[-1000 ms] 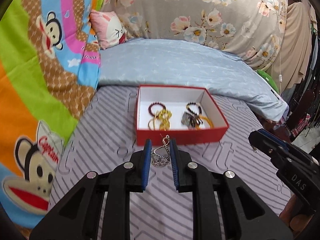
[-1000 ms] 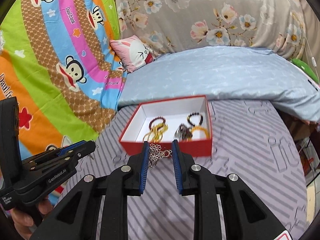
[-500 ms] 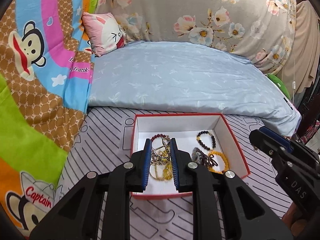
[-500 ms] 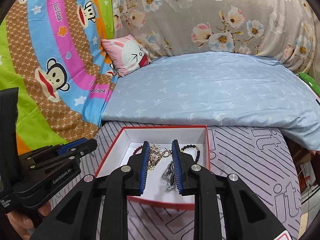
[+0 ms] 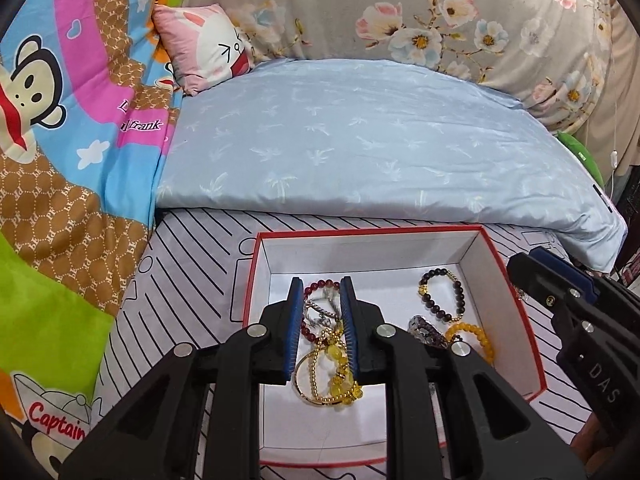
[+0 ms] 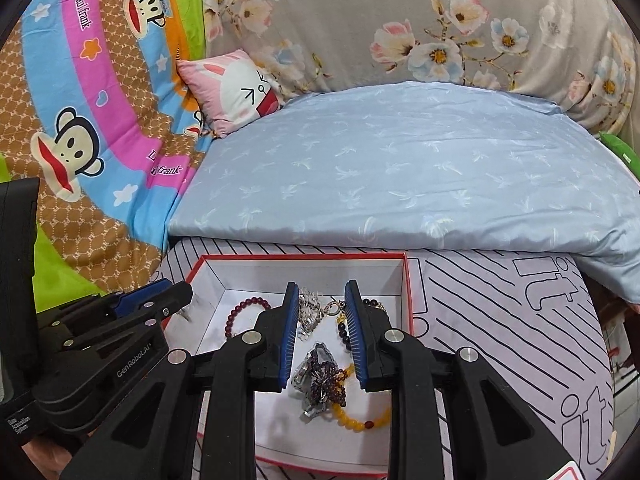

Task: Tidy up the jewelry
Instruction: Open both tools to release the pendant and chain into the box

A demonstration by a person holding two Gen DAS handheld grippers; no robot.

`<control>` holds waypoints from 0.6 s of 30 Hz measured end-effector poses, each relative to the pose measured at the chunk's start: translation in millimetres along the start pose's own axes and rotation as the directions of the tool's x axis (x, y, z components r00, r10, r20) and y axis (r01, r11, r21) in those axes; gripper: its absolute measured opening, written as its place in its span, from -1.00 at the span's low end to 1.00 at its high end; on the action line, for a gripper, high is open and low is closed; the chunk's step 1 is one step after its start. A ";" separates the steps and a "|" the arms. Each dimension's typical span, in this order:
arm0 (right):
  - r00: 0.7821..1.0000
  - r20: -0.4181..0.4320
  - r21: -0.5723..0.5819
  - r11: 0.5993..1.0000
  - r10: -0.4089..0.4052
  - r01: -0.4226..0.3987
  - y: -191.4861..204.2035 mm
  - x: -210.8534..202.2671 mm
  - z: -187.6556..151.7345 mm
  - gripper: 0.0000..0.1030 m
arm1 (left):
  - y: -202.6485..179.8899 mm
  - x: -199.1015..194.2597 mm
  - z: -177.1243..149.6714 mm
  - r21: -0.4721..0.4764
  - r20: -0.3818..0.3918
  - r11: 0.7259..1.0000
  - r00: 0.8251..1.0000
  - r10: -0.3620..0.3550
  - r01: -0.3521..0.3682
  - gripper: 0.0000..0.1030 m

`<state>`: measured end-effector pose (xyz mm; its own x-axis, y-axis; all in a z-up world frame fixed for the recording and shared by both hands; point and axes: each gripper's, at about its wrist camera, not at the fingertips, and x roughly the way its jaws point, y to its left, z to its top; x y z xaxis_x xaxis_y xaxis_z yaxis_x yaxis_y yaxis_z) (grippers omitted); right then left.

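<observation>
Jewelry box [image 5: 368, 233], red outside and white inside, sits open on the striped sheet [image 5: 188, 276], in front of a pale blue quilt [image 5: 360, 140]. Both grippers are over the box and pointing down into it.

Left gripper [image 5: 320, 285]: over the left half of the box. The blue pads stand a narrow gap apart, and the jaws have just eased open a little. A silver chain [image 5: 318, 313] sits in the gap, above a dark red bead bracelet [image 5: 310, 330] and a gold-and-yellow bead piece [image 5: 334, 378] on the box floor. I cannot tell whether the pads press on the chain or it rests loose.

Right gripper [image 6: 322, 289]: over the right half of the box, with the same narrow gap, and its jaws have also just opened slightly. A silver flower-link chain [image 6: 309, 314] hangs between the pads, close to the left one. Whether they grip it is unclear from this view. Below it lie a purple bead tangle [image 6: 322, 378] and a yellow bead bracelet [image 6: 360, 420].

Other box contents: a black bead bracelet [image 5: 444, 293] near the back right corner.

Surroundings: a monkey-print blanket [image 5: 60, 128] on the left and a pink pillow [image 5: 208, 46] behind the quilt.
</observation>
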<state>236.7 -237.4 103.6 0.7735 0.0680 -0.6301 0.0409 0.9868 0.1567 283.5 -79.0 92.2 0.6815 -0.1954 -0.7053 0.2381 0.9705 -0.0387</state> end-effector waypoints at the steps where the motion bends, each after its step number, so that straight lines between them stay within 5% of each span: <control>1: 1.000 -0.005 -0.002 1.000 -0.007 0.007 0.2 1.5 -1.0 -0.35 | 0.0 2.0 -0.5 -0.002 -0.003 1.000 1.000 0.017 -0.017 -0.32; 3: 1.000 -0.009 -0.008 1.000 -0.013 0.013 1.7 3.6 -3.2 -0.19 | 0.0 1.6 -0.8 -0.004 0.014 0.999 0.999 0.035 -0.035 0.05; 4: 1.000 -0.007 -0.012 1.000 -0.018 0.018 2.8 3.5 -4.5 -0.17 | -0.3 0.5 -1.4 -0.002 0.025 0.999 0.999 0.042 -0.042 0.08; 18: 0.999 0.014 -0.024 0.999 -0.034 0.034 14.8 -14.6 -10.8 0.14 | -0.2 -12.7 -6.6 0.001 0.030 0.999 0.999 0.036 -0.036 0.08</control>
<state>219.3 -222.2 106.9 0.7805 0.0324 -0.6243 0.0522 0.9918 0.1167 270.2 -75.7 96.5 0.7100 -0.1647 -0.6847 0.2142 0.9767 -0.0129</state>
